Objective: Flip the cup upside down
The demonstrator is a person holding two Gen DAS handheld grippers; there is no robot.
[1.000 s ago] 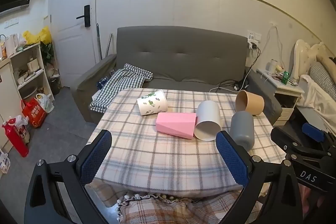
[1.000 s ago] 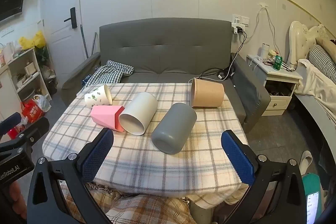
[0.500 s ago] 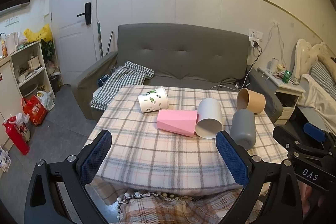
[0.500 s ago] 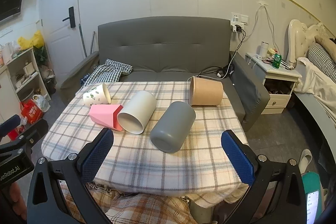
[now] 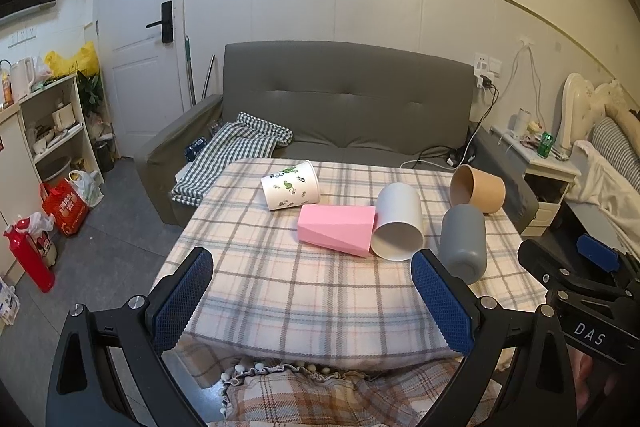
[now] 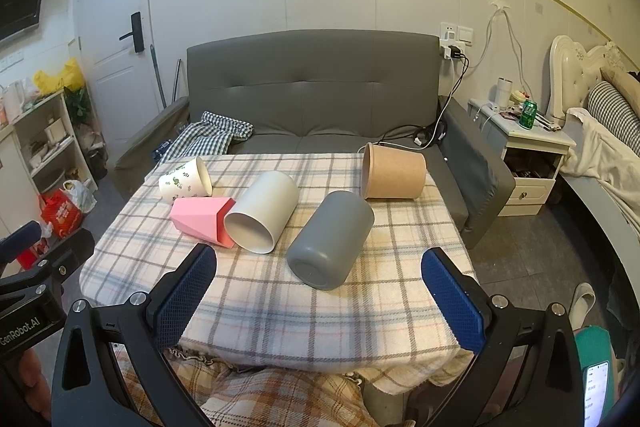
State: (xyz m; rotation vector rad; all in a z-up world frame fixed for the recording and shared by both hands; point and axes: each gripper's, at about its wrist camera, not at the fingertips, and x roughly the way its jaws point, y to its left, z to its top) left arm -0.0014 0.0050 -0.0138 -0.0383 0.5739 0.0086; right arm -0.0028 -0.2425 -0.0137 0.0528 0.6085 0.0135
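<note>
With both the left gripper (image 5: 312, 297) and right gripper (image 6: 320, 297) spread wide and empty short of the checked-cloth table (image 6: 280, 307), I'd grasp the dark grey cylindrical cup (image 6: 331, 238), lying sideways mid-table, across its body, then up-end it mouth-down.

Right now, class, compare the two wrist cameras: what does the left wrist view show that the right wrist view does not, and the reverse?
Only the left wrist view shows the red fire extinguisher on the floor and the brown cup's open inside. Only the right wrist view shows the grey cup's closed base, a slipper and a phone. Both show five cups lying on the checked tablecloth, the sofa, and open fingers holding nothing.
</note>
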